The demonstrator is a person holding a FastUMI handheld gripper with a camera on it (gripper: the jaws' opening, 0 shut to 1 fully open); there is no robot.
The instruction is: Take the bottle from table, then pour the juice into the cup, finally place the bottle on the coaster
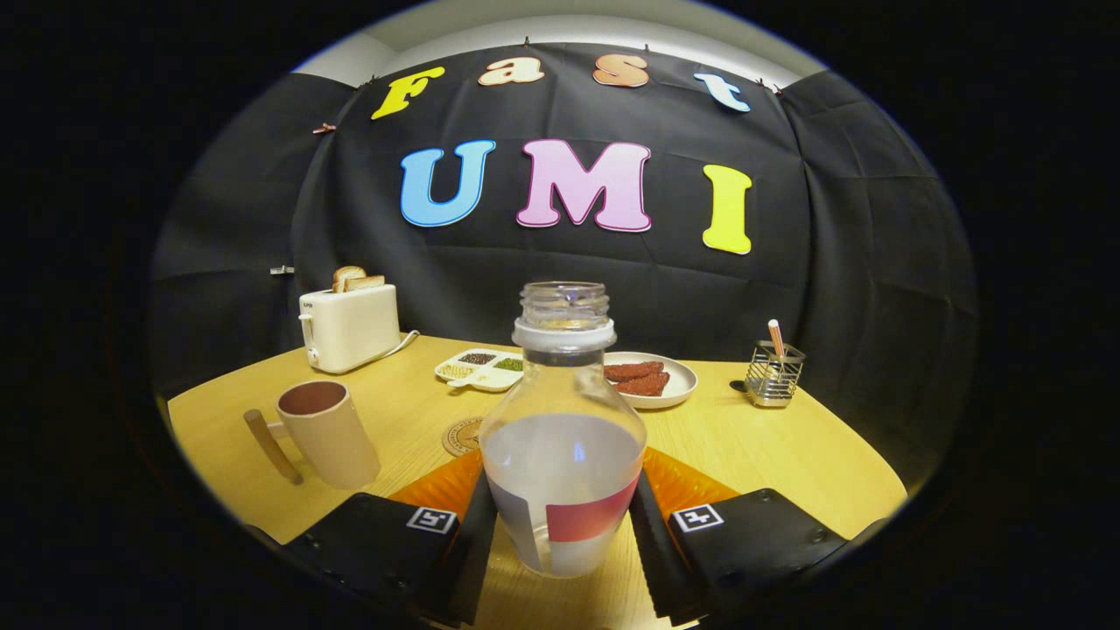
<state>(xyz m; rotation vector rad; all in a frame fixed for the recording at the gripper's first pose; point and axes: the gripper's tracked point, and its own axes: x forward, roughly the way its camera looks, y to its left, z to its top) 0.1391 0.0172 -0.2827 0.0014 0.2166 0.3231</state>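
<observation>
Between tongs (560,534), bottle (563,437), coaster (461,435) half-hidden

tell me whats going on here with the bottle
A person's handheld gripper has its fingers pressed on both sides of an open, uncapped bottle that is partly filled with pale liquid. The bottle stands upright over the wooden table. The cup with a handle sits off to the left, and a round coaster lies just behind the bottle. Nothing is being poured yet.
</observation>
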